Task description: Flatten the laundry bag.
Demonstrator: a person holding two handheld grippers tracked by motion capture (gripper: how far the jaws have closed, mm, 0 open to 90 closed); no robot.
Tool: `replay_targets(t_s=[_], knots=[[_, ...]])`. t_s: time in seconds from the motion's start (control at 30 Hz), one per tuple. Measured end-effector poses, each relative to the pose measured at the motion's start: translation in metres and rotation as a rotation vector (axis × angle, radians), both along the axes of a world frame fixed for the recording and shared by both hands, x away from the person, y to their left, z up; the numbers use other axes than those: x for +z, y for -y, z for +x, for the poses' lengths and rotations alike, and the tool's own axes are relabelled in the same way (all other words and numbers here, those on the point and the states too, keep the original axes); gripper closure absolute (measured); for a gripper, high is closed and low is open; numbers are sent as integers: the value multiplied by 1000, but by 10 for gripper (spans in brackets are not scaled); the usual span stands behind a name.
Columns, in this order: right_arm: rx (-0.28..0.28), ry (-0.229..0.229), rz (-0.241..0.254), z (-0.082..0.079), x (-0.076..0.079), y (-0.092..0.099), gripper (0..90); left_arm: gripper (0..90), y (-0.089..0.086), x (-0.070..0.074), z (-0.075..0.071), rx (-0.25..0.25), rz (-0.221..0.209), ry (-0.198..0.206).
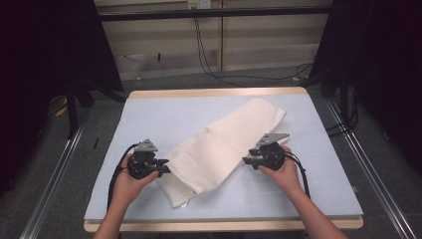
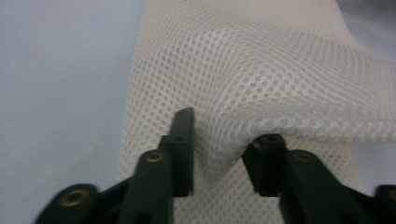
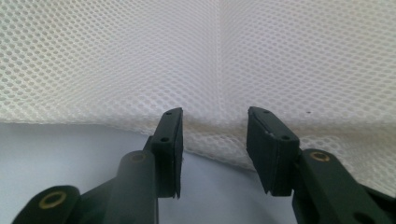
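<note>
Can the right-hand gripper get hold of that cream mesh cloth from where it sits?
Probably yes. The right gripper stands open at the edge of the cream mesh cloth, with nothing between its jaws and the fabric.

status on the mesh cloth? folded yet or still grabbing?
Done: the cream mesh cloth already lies as a long band slanting across the blue mat, apparently folded once. In hand: the left gripper has a fold of mesh bunched between its open fingers; the right gripper is open at the opposite long edge, nothing pinched. Left: closing both and probably another fold.
</note>
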State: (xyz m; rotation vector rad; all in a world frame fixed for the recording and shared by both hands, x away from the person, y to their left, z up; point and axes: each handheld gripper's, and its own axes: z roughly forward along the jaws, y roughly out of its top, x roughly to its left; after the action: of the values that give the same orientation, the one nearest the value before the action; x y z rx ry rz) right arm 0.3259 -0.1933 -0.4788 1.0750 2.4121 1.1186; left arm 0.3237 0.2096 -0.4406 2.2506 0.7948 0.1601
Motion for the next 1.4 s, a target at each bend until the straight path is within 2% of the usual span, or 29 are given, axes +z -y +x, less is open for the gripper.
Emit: replay_targets(t_s=[0.07, 0.13, 0.17, 0.27, 0.33, 0.43, 0.47, 0.53, 0.57, 0.6, 0.67, 0.7, 0.73, 0.77, 0.8, 0.83, 0.87, 0.93, 0.97, 1.07, 1.13, 1.2, 1.4], knots=[[4, -2, -3, 0, 0, -2, 567, 455, 2, 2, -3, -19, 14, 17], [2, -4, -2, 0, 1, -2, 567, 389, 3, 3, -4, -33, 13, 25], [6, 2, -2, 0, 1, -3, 567, 360, 6, 7, -6, -58, 1, 45], [14, -1, 9, -1, 1, -4, 569, 269, 14, 11, -11, -92, 11, 78], [10, -3, -1, -1, 1, -6, 569, 235, 20, 13, -13, -122, 3, 83], [14, -1, -3, -1, 1, -7, 565, 230, 28, 12, -15, -137, -11, 84], [13, 0, -4, -1, 1, -7, 565, 252, 35, 10, -17, -166, -8, 83], [16, 0, -3, -2, 1, -8, 563, 310, 39, 6, -16, -179, -8, 78], [17, 3, -5, -2, 1, -7, 561, 367, 39, 5, -14, -172, -20, 64], [17, 3, -2, -2, 1, -7, 557, 407, 38, 2, -12, -166, -61, 48], [14, 2, -3, -2, 1, -7, 553, 563, 37, 2, -10, -170, -66, 36], [11, -4, 1, -2, 2, -7, 536, 648, 34, 1, -7, -139, -86, -4], [9, -5, 4, -2, 2, -7, 528, 704, 32, 2, -5, -123, -97, -19], [9, -5, 4, -2, 2, -7, 528, 758, 32, 2, -5, -123, -97, -19], [13, 1, 10, -2, 2, -6, 505, 803, 26, 5, -2, -75, -112, -32], [13, 1, 10, -2, 2, -6, 505, 831, 26, 5, -2, -75, -112, -32], [5, -5, 21, -3, 4, -6, 487, 846, 20, 9, 1, -26, -157, -30], [4, -10, 21, -4, 5, -5, 481, 850, 16, 10, 1, -6, -165, -31], [8, 2, 24, -6, 7, -2, 482, 852, 10, 12, 3, 33, -181, -26], [19, 6, 39, -11, 11, 1, 500, 854, 5, 13, 4, 62, -205, -30], [31, 5, 38, -14, 11, 2, 515, 855, 0, 15, 7, 109, -225, -36], [54, -1, 35, -18, 12, 0, 536, 856, -1, 15, 8, 125, -244, -44], [99, -3, 47, -19, 10, -11, 627, 858, -2, 16, 10, 143, -244, -60]])
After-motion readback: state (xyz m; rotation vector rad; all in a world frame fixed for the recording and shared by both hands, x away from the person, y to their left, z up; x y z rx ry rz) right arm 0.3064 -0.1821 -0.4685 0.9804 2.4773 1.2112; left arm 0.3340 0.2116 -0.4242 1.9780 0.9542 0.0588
